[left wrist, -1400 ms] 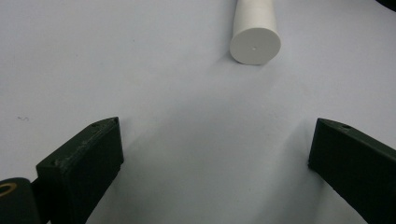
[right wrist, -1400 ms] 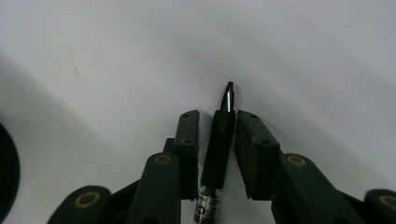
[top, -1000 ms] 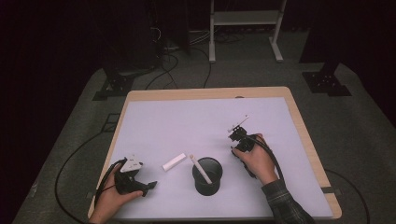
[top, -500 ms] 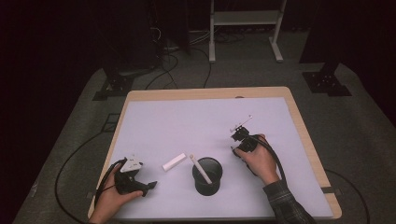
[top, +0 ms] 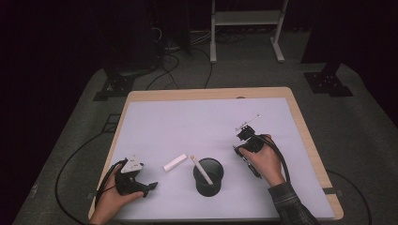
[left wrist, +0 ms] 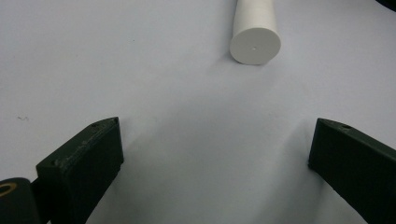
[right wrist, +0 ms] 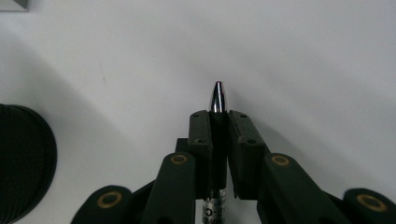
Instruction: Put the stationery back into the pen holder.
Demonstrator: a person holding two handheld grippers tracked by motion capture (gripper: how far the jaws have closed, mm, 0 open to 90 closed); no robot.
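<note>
Gripping a slim silver-tipped metal pen [right wrist: 218, 100], the right gripper [right wrist: 218, 122] is holding its two black jaws pressed against the barrel, with the chrome tip projecting just past them toward the pale lilac table mat [right wrist: 303, 56]. In the high view, the same pen [top: 248, 122] is pointing away from the person over the right part of the mat, above the right gripper [top: 247, 140] and the hand wrapped around it. A black cylindrical cup [top: 208, 176] is standing near the front edge, left of that hand, and a long white stick [top: 201, 169] is leaning in it, its upper end tilting leftward over the rim. A short white cylinder [top: 174, 162] is lying on the mat just left of the cup, apart from it. The left gripper [top: 141, 186] is resting at the front left corner, and in the left gripper view its jaws are standing wide apart with bare mat between them, facing the flat round end of the white cylinder [left wrist: 255, 43] ahead.
</note>
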